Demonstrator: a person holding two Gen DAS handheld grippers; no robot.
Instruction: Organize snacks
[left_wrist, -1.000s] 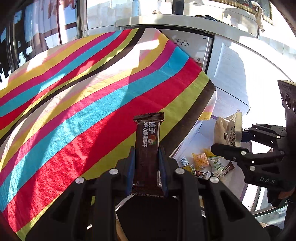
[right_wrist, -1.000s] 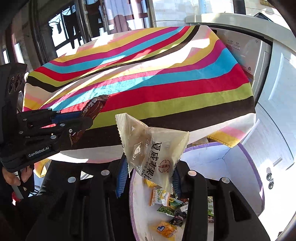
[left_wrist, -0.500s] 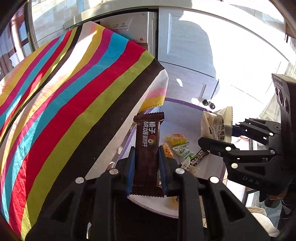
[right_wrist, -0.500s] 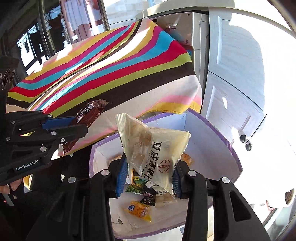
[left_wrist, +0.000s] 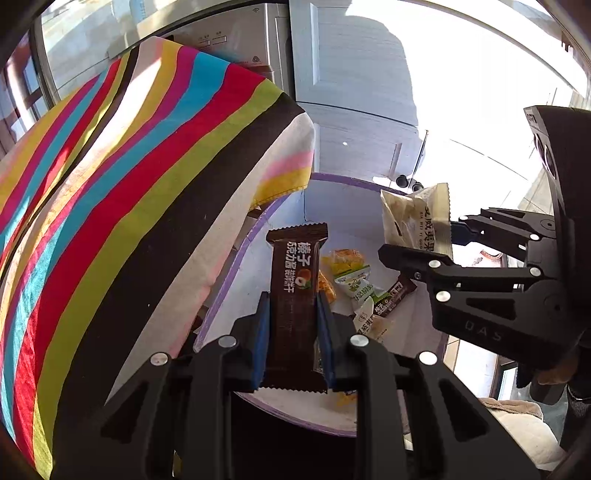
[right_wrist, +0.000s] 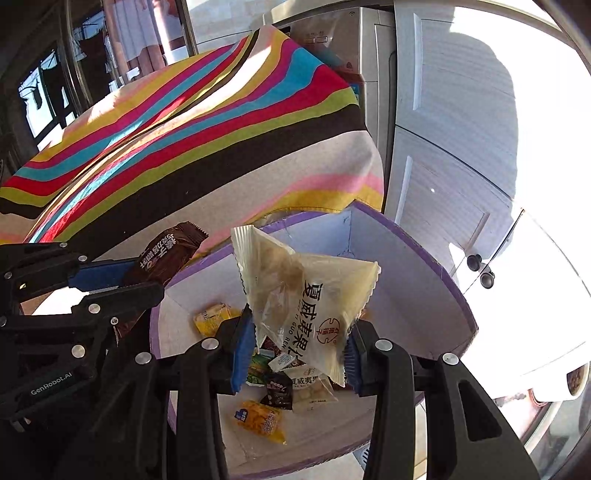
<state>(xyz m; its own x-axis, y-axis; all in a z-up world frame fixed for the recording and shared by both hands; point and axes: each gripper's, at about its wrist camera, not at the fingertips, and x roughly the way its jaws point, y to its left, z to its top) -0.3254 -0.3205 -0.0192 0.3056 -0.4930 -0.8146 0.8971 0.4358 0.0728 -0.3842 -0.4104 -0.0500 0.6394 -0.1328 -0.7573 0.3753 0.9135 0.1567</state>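
Observation:
My left gripper (left_wrist: 291, 317) is shut on a brown chocolate wafer bar (left_wrist: 295, 280) and holds it upright over the left rim of a white box with a purple edge (left_wrist: 229, 280). My right gripper (right_wrist: 299, 347) is shut on a pale clear macadamia snack bag (right_wrist: 310, 299) and holds it above the same box (right_wrist: 413, 280). Several small snack packs (right_wrist: 258, 421) lie on the box floor. The left gripper with the brown bar (right_wrist: 166, 254) shows at the left of the right wrist view; the right gripper with the bag (left_wrist: 417, 225) shows at the right of the left wrist view.
A table under a striped cloth (left_wrist: 129, 177) stands to the left of the box, its corner hanging over the box edge. White cabinet doors (right_wrist: 443, 147) and a silver appliance (left_wrist: 236, 40) stand behind. A white bowl (right_wrist: 569, 384) sits at the far right.
Both grippers swung right from over the striped table to above the box, still holding their snacks. The box now lies under both.

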